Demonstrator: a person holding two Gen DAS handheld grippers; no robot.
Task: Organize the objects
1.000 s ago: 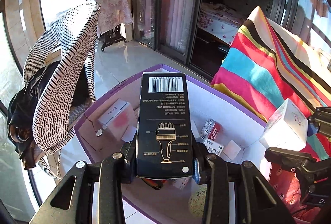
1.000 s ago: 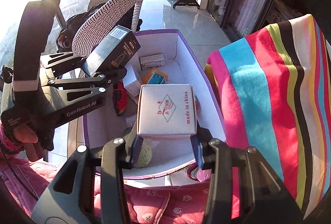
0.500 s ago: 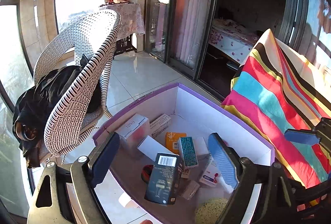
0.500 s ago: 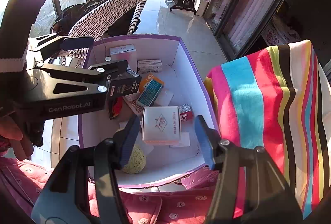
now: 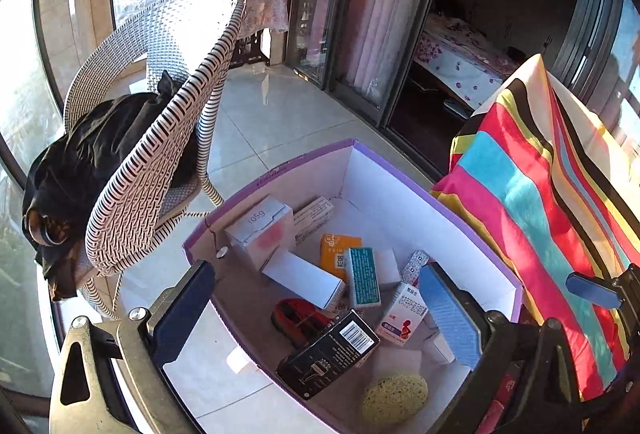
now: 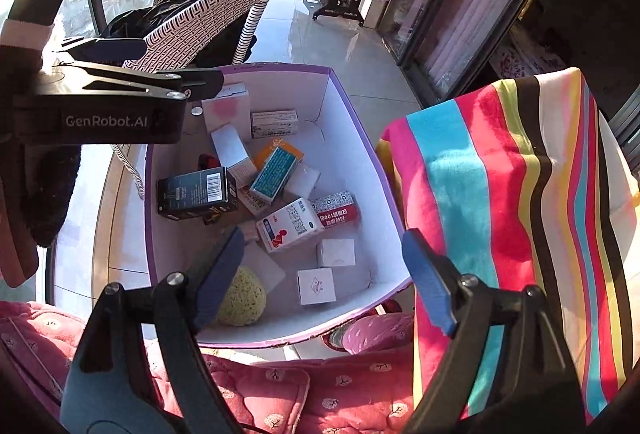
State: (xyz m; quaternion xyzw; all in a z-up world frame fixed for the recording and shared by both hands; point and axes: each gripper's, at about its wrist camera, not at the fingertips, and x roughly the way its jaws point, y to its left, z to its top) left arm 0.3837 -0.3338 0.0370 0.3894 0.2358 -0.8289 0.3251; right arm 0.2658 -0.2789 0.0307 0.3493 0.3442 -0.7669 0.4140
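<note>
A purple-edged white box [image 6: 352, 137] is holding a black carton [image 6: 194, 193], beside a blanket [image 6: 500, 201] showing pink, turquoise and yellow stripes.

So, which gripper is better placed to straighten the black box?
Left, probably. Both grippers' jaws have just been opening, nothing gripped, but the left gripper hangs right over the black box; the right gripper is farther off.

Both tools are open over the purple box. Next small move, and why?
Probably draw both back out of the purple box. The left tool and right tool have just been opening, with nothing between their fingers. The black box and white box lie inside.
</note>
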